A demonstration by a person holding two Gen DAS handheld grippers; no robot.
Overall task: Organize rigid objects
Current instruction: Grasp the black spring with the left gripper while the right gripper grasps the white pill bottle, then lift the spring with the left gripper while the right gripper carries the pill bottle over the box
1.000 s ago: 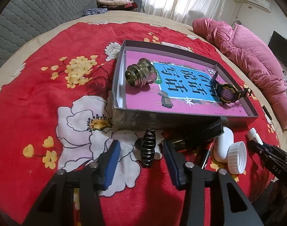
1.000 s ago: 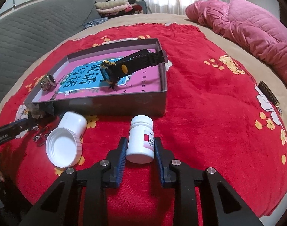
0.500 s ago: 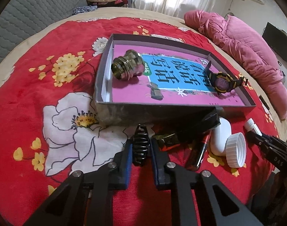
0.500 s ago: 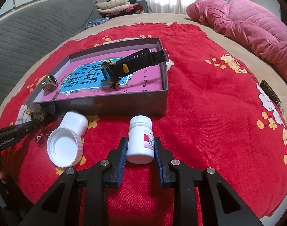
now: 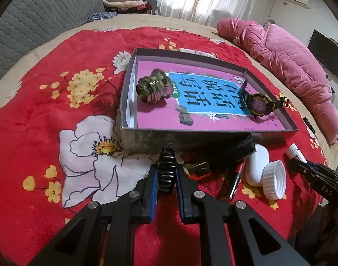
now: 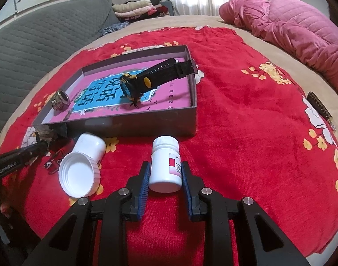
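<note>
the black hair claw (image 5: 166, 170) is pinched by the closing left gripper (image 5: 166, 180) just before the grey box (image 5: 213, 133); the white pill bottle (image 6: 165, 163) is clamped upright in the right gripper (image 6: 165, 178). both are best lifted clear of the wall, then lowered inside.

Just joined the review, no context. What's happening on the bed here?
A person is tidying small items into a shallow grey box on a red floral blanket. The left tool is closing on a black plastic hair claw, its pads already pressing it. The right tool grips a small white pill bottle in front of the box. A brass threaded fitting and a black-and-yellow digital watch already lie inside.
</note>
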